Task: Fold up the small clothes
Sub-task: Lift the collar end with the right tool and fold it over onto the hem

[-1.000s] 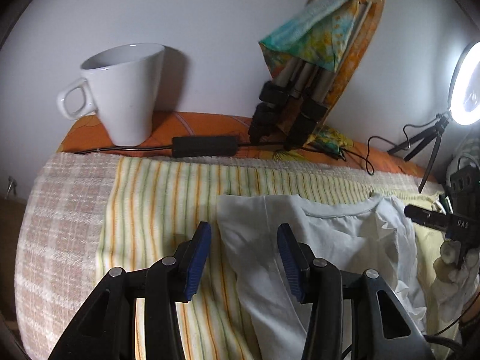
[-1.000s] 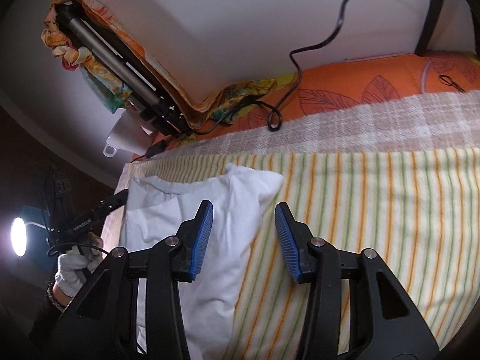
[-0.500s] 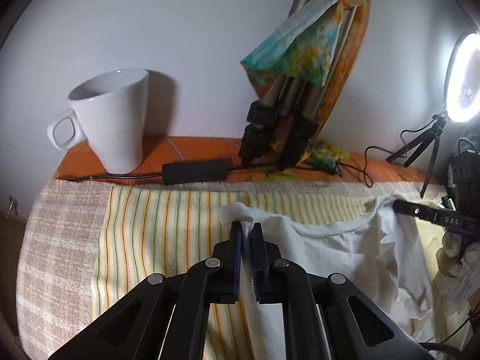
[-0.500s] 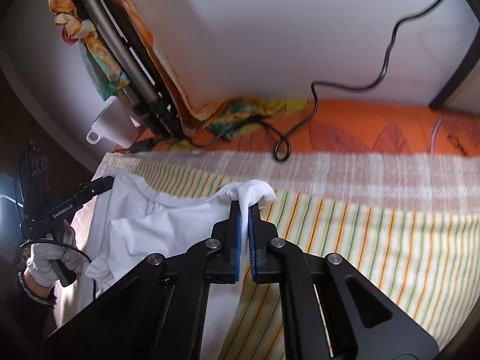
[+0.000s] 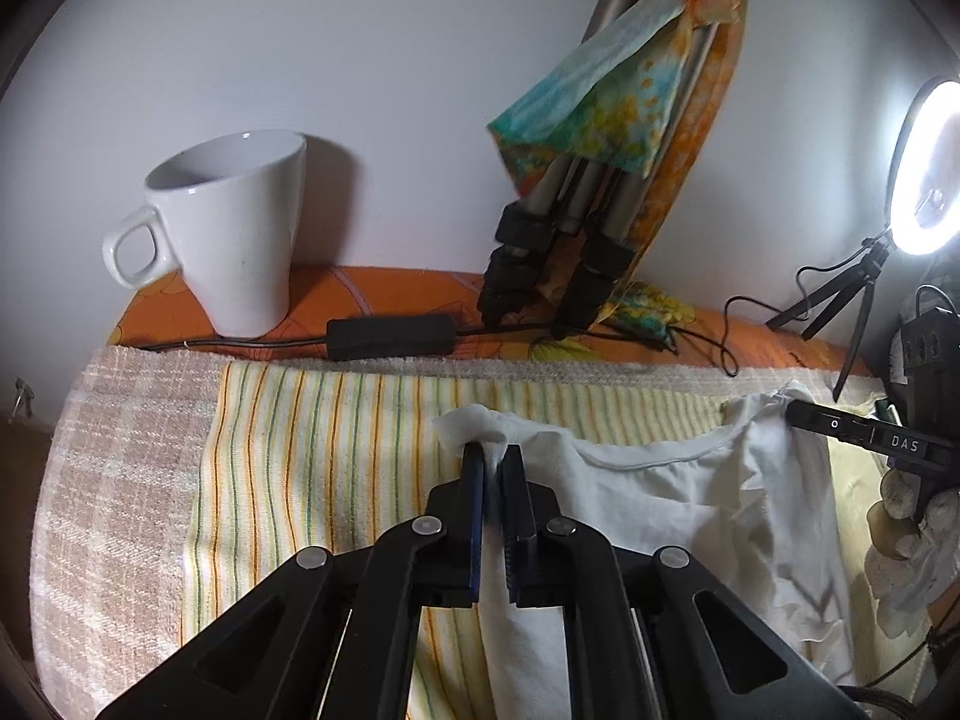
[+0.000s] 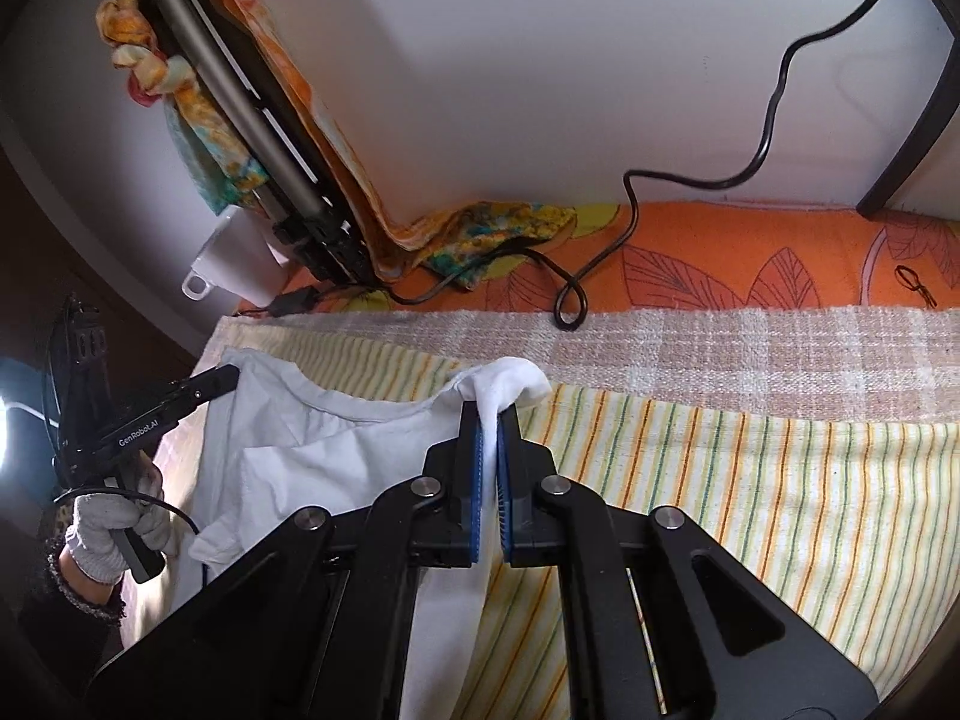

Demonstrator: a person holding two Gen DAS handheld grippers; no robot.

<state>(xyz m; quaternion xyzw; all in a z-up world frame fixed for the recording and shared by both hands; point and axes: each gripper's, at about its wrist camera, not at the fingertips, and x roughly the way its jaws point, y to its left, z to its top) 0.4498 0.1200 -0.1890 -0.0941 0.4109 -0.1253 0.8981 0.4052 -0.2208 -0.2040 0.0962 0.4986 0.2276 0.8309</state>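
Pinching white shirt (image 5: 660, 498) since before, mug (image 5: 234, 228) now nearer

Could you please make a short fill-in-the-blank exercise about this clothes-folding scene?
1. The left gripper is shut on the ____ cotton garment.
2. The right gripper is ____ on the same garment.
3. The garment lies on a ____ yellow towel.
4. The white ceramic mug stands ____.

Missing words: white; shut; striped; upright
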